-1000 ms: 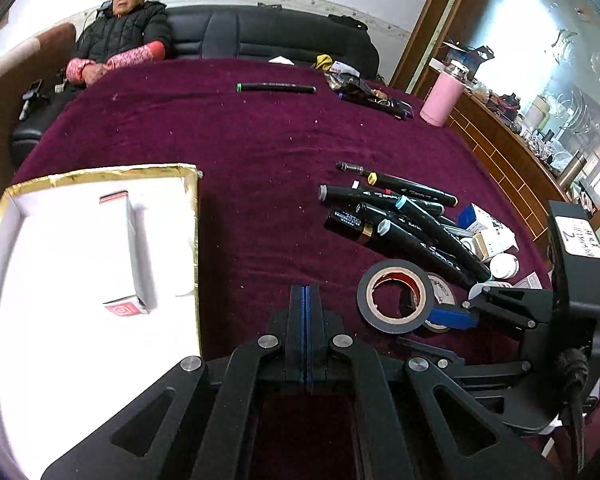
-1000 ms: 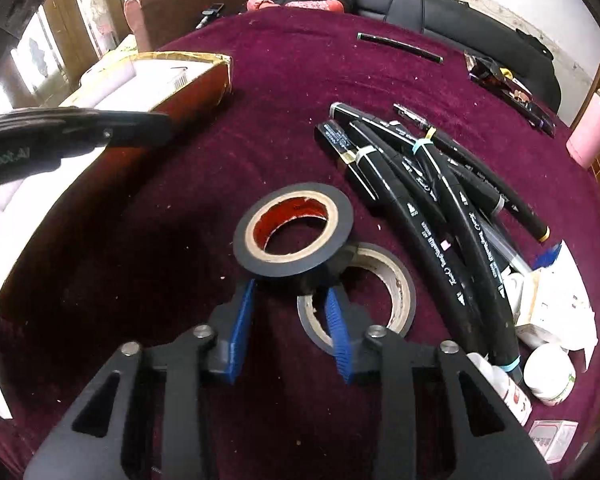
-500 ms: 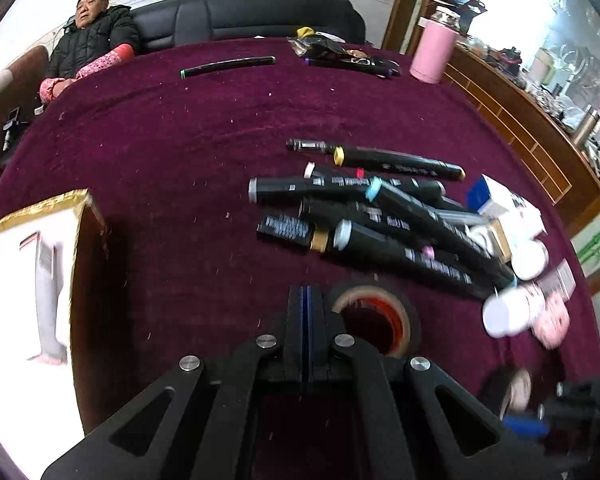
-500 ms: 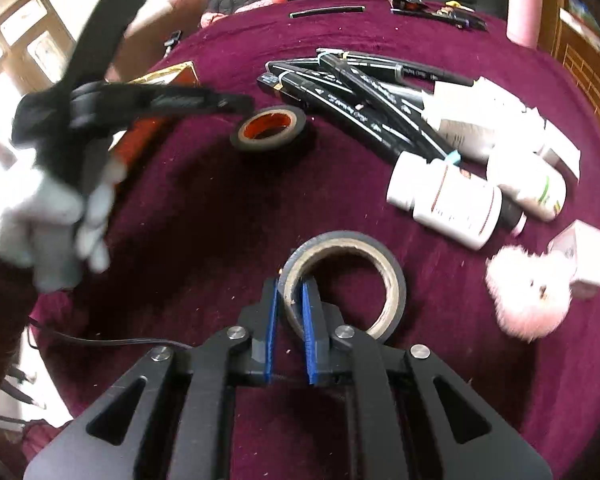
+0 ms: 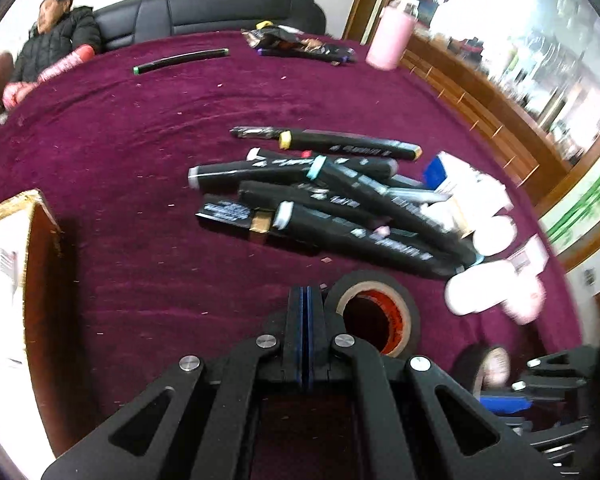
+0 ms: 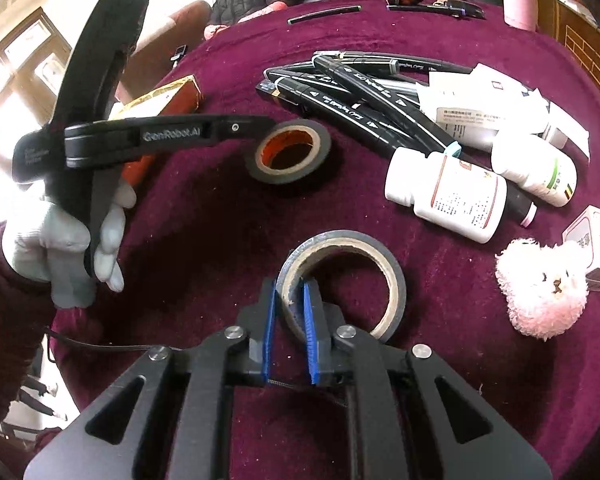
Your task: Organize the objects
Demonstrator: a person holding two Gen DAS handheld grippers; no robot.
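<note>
R gripper (image 6: 289, 300), bottom centre of its frame, is clamped on the near wall of the grey tape roll (image 6: 364, 248), one pad inside the ring, one outside. L gripper (image 5: 304, 300) is pressed together on nothing; black tape roll (image 5: 374, 312) lies just to its right. Markers (image 5: 340, 200) and white bottles (image 6: 448, 196) sit further up on the maroon cloth (image 5: 140, 128); black sofa (image 5: 220, 4) along the top.

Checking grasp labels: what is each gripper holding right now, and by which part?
Right gripper pinches the near wall of the grey tape roll, one finger inside the ring, one outside. Left gripper is shut on nothing, beside the red-cored tape roll.
</note>
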